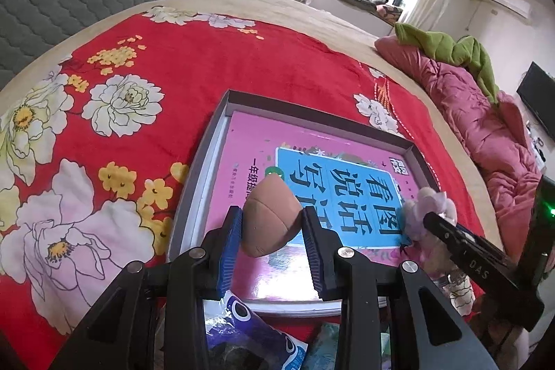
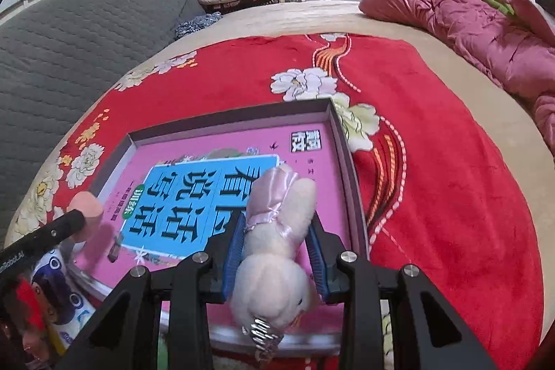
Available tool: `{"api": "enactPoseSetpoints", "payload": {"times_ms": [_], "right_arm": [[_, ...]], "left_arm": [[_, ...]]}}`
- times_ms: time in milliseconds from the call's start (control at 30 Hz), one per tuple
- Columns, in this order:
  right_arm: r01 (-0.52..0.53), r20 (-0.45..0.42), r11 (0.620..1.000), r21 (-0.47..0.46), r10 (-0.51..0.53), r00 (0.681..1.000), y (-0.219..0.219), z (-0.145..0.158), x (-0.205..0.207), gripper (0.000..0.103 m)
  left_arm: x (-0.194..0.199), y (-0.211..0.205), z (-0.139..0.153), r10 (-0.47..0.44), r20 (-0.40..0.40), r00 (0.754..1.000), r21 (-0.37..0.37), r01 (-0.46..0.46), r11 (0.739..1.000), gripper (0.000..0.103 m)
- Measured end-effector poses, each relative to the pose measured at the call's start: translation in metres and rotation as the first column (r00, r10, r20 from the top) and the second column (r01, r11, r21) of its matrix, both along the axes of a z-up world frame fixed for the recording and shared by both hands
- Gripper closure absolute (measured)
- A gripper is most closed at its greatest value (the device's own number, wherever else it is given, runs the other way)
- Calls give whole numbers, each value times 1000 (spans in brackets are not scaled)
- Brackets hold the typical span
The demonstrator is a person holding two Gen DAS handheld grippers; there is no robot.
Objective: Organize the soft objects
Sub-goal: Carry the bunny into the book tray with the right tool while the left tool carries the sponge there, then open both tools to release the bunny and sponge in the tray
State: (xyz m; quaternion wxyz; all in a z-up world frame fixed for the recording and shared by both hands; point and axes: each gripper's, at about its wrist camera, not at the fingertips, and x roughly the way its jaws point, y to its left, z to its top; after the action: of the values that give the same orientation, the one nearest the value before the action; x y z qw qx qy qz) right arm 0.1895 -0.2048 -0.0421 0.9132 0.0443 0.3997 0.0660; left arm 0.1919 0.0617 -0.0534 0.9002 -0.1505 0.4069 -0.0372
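Above the shallow grey cardboard tray (image 1: 208,141), the left gripper (image 1: 272,231) pinches a brown teardrop-shaped soft sponge (image 1: 272,221). The right gripper (image 2: 277,252) clamps a cream plush rabbit in pink satin (image 2: 277,238), seemingly over the tray's pink book (image 2: 312,189).

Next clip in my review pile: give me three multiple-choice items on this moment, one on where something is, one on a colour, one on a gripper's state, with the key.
1. Where does the pink book lie?
A. Inside the shallow grey box
B. On the folded clothes
C. On the windowsill

2. What colour is the sponge in the left gripper?
A. Green
B. Brown
C. White

3. What is the right gripper doing?
A. Open and holding nothing
B. Shut on the book
C. Shut on the plush rabbit

Key: 1 A, the grey box rim frames the book on the red floral blanket. 2 B, the teardrop sponge between the blue pads is brown. 3 C, both pads press the sides of the plush rabbit, which hangs above the book.
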Motion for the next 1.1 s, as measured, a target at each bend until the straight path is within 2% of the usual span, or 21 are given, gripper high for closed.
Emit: {"api": "enactPoseSetpoints", "payload": {"times_ms": [167, 333, 467, 567, 700, 967, 1100], "right_arm": [[-10, -8, 995, -103, 9, 1000, 7, -2, 10, 67], [-6, -10, 991, -135, 5, 1000, 5, -4, -1, 67], [21, 8, 993, -114, -20, 1000, -5, 0, -14, 53], [22, 19, 996, -90, -20, 1000, -11, 4, -25, 53], [28, 42, 992, -125, -22, 999, -13, 10, -41, 48], [60, 44, 994, -90, -56, 997, -30, 22, -58, 48], [71, 51, 995, -76, -67, 996, -36, 28, -62, 48]], "left_arm": [[1, 1, -2, 5, -3, 1000, 3, -5, 1000, 67], [1, 3, -3, 7, -9, 1000, 3, -7, 1000, 67], [2, 3, -5, 9, -15, 1000, 10, -9, 1000, 67], [3, 3, -4, 12, -12, 1000, 11, -11, 1000, 66], [3, 3, -5, 12, -15, 1000, 13, -11, 1000, 66], [2, 10, -3, 22, -13, 1000, -12, -22, 1000, 63], [1, 13, -1, 17, -8, 1000, -34, -18, 999, 59]]}}
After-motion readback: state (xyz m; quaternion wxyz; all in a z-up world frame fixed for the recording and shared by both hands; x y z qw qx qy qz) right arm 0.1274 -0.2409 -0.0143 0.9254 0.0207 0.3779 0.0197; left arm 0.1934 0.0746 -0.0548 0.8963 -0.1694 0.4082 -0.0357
